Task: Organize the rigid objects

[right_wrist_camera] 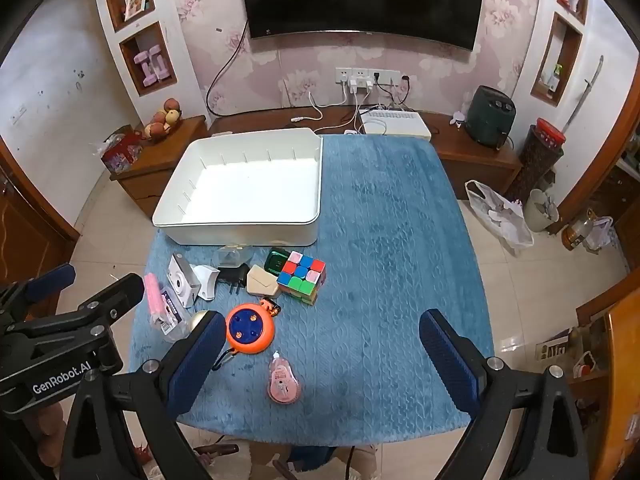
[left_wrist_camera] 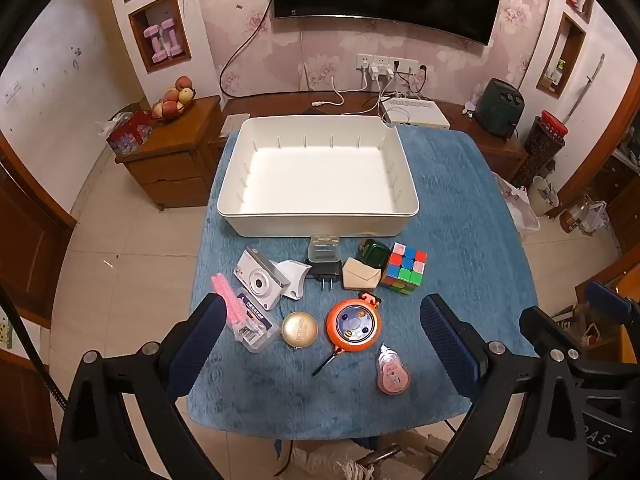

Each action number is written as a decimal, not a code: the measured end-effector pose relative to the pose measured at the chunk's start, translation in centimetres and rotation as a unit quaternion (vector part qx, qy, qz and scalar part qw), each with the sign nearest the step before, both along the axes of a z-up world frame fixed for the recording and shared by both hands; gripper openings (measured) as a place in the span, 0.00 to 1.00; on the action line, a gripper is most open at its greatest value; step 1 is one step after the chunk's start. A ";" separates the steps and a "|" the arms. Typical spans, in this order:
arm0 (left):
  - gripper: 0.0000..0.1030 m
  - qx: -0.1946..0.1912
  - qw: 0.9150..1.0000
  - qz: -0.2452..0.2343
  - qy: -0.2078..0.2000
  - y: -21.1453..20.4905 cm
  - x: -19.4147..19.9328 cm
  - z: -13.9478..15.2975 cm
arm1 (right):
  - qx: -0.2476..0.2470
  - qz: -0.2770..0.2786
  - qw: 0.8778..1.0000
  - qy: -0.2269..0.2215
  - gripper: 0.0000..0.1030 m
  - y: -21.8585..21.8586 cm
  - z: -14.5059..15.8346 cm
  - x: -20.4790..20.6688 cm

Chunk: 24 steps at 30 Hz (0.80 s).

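Observation:
An empty white bin (left_wrist_camera: pixel 320 216) (right_wrist_camera: pixel 240 232) stands at the far side of a blue-covered table (left_wrist_camera: pixel 460 208). In front of it lie a white camera (left_wrist_camera: pixel 260 278), a colour cube (left_wrist_camera: pixel 404 268), a beige case (left_wrist_camera: pixel 361 274), an orange round reel (left_wrist_camera: pixel 353 326) (right_wrist_camera: pixel 250 330), a gold round tin (left_wrist_camera: pixel 299 330), a pink correction tape (left_wrist_camera: pixel 391 372) (right_wrist_camera: pixel 283 384) and a clear box with pink strips (left_wrist_camera: pixel 248 320). My left gripper (left_wrist_camera: pixel 320 340) is open above the near items, holding nothing. My right gripper (right_wrist_camera: pixel 320 354) is open and empty over the table's near right.
A black plug adapter (left_wrist_camera: pixel 324 272), a white holder (left_wrist_camera: pixel 295 276), a clear small box (left_wrist_camera: pixel 325 248) and a green box (left_wrist_camera: pixel 374 254) sit among the items. Wooden cabinets and a TV stand behind the table (right_wrist_camera: pixel 460 148). Tiled floor surrounds it.

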State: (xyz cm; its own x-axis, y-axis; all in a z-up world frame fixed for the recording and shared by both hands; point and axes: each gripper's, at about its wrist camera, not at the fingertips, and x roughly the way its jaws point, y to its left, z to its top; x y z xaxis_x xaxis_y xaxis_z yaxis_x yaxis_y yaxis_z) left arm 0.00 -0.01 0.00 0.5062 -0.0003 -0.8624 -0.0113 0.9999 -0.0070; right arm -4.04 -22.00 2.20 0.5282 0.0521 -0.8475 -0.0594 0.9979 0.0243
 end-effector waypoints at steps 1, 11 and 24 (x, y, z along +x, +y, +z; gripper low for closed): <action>0.95 0.000 1.000 0.000 0.001 0.0 0.0 0.0 | -0.001 0.000 1.000 -0.001 0.95 0.0 0.0 0.0; 0.95 0.000 1.000 0.000 0.002 0.0 0.0 0.0 | 0.000 0.000 1.000 0.000 0.95 0.0 0.0 0.0; 0.95 -0.002 1.000 0.000 0.002 0.0 0.1 -0.1 | 0.000 0.000 1.000 -0.002 0.95 0.2 -0.3 0.3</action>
